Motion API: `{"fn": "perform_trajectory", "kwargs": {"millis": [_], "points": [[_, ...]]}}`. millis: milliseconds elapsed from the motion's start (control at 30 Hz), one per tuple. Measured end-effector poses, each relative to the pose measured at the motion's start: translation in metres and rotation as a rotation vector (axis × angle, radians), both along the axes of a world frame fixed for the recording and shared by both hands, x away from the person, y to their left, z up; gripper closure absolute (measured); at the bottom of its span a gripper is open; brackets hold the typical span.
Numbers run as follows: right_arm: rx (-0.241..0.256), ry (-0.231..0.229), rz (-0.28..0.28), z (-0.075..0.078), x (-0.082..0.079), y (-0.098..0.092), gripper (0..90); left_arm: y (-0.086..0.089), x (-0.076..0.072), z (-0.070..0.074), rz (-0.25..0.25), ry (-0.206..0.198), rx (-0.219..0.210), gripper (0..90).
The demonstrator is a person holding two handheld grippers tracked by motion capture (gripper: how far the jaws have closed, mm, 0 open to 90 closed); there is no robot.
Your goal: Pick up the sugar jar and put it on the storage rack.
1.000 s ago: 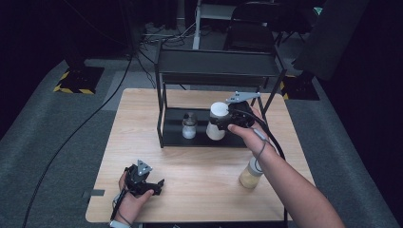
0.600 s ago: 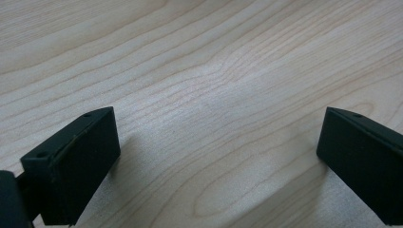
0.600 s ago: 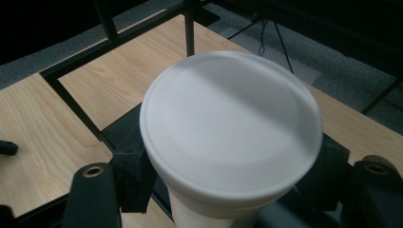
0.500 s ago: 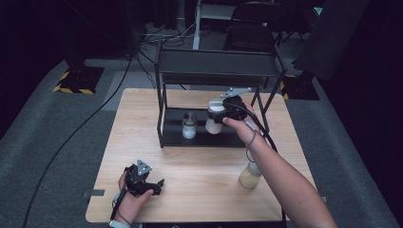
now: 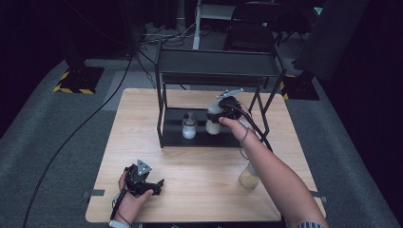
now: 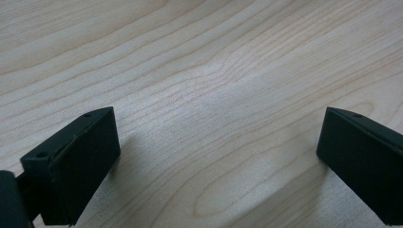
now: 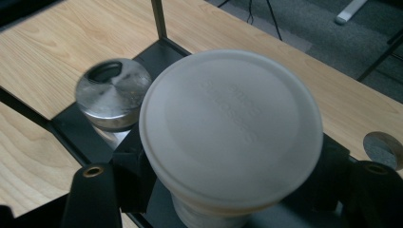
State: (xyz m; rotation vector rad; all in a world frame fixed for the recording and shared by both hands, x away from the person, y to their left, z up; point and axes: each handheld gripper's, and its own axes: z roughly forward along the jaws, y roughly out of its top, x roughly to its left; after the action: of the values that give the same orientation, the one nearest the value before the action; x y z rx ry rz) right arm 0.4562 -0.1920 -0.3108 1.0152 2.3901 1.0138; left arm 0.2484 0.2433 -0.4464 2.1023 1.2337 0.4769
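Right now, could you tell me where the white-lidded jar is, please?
In the high view, the white-lidded jar sits on the black metal rack's lower shelf, right of the small metal-capped glass shaker, between the right claw's jaws.

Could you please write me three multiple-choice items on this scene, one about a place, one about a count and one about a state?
1. Where is the white-lidded jar that the right gripper grips?
A. on the rack's top shelf
B. at the rack's bottom shelf
C. at the table's near edge

2. How many jars are at that bottom shelf?
A. one
B. two
C. four

3. How do the jaws of the left gripper stand?
A. wide apart with nothing between them
C. closed on a spoon
B. closed on a jar lid

Answers: 1 B, the high view shows the jar low in the rack, beside the metal-lidded jar. 2 B, those two jars alone are there; a third jar stands on the table. 3 A, the left gripper view shows bare wood between its jaws.
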Motion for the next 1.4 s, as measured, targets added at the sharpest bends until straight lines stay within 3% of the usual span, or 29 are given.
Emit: {"fn": "perform_trajectory", "kwargs": {"millis": [300, 633, 933, 1233, 1400], "points": [[-0.029, 0.046, -0.027, -0.009, 0.01, 0.007, 33.7, 0.0, 0.0, 0.0, 0.0, -0.001, -0.001, 0.6], [-0.025, 0.08, -0.044, -0.016, 0.015, 0.006, 33.7, 0.0, 0.0, 0.0, 0.0, -0.001, 0.0, 0.6], [-0.007, 0.083, -0.053, -0.018, 0.015, 0.002, 33.6, 0.0, 0.0, 0.0, 0.0, 0.0, 0.0, 0.6], [-0.025, 0.076, -0.044, -0.018, 0.012, 0.002, 33.1, 0.0, 0.0, 0.0, 0.0, -0.001, -0.001, 0.6], [-0.028, 0.074, -0.042, -0.018, 0.012, 0.002, 20.2, 0.0, 0.0, 0.0, 0.0, -0.001, -0.001, 0.6]]}}
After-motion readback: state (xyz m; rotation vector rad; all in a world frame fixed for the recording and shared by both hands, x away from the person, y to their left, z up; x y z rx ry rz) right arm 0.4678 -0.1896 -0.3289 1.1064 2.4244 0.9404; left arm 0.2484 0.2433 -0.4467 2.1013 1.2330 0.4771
